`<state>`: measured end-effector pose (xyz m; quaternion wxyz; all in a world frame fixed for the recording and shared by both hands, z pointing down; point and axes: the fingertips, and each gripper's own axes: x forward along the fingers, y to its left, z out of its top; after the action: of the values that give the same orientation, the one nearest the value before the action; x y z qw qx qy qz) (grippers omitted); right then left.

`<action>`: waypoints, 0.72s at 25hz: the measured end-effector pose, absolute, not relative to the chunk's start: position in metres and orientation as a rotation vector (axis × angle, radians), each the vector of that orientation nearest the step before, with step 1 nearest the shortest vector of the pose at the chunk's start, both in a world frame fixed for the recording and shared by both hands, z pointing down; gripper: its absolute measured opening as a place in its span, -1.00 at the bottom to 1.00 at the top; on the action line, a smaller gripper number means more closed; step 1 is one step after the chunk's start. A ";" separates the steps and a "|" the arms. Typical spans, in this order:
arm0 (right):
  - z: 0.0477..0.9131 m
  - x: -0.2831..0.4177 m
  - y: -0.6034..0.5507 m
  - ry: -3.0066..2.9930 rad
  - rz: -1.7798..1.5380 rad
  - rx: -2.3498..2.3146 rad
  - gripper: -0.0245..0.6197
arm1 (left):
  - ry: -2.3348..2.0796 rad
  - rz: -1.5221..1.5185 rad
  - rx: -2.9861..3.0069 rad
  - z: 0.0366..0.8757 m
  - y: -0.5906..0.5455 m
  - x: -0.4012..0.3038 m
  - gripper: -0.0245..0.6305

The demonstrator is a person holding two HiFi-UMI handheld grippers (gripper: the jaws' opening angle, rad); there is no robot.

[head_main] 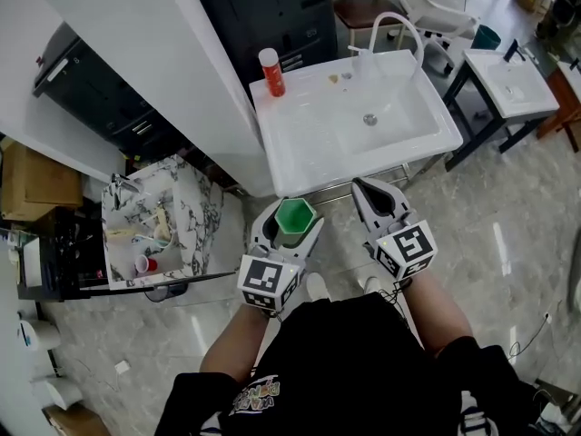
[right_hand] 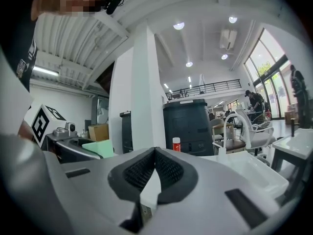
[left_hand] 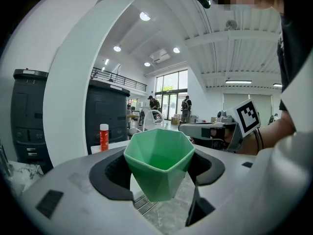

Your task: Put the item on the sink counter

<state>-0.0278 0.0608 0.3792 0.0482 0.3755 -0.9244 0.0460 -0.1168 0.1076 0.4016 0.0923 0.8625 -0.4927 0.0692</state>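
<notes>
Head view shows the left hand-held gripper (head_main: pixel 292 216) clamping a green faceted plastic cup (left_hand: pixel 159 163) just short of the white sink surface (head_main: pixel 300 143). The right hand-held gripper (head_main: pixel 370 189) is closed and empty.

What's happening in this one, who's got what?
A person stands in front of a white sink with a tool in each hand. The left tool is shut on a green cup, held upright and short of the sink counter, so the cup has not been set down yet. The right tool is shut with nothing in it and sits beside the left one. A red bottle stands at the counter's back left corner.
</notes>
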 end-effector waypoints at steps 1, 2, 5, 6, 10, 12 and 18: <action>0.380 -0.032 0.060 -2.815 0.140 1.154 -0.76 | -1.456 0.206 2.568 0.402 0.106 -0.122 0.04; 0.380 -0.036 0.060 -2.812 0.140 1.162 -0.76 | -1.451 0.207 2.573 0.403 0.104 -0.126 0.04; 0.381 -0.045 0.059 -2.804 0.142 1.174 -0.76 | -1.446 0.205 2.573 0.405 0.096 -0.138 0.04; 0.382 -0.046 0.059 -2.800 0.144 1.176 -0.76 | -1.445 0.201 2.571 0.406 0.095 -0.140 0.04; 0.386 -0.045 0.052 -2.788 0.155 1.188 -0.76 | -1.438 0.199 2.569 0.408 0.088 -0.141 0.04; 0.386 -0.041 0.044 -2.790 0.157 1.191 -0.76 | -1.438 0.202 2.568 0.409 0.081 -0.137 0.03; 0.387 -0.024 0.014 -2.811 0.165 1.149 -0.76 | -1.481 0.208 2.539 0.409 0.053 -0.118 0.04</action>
<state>-0.0236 0.0144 0.3873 0.0504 0.3773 -0.9231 0.0544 -0.1185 0.0533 0.4089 0.0972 0.8576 -0.5001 0.0702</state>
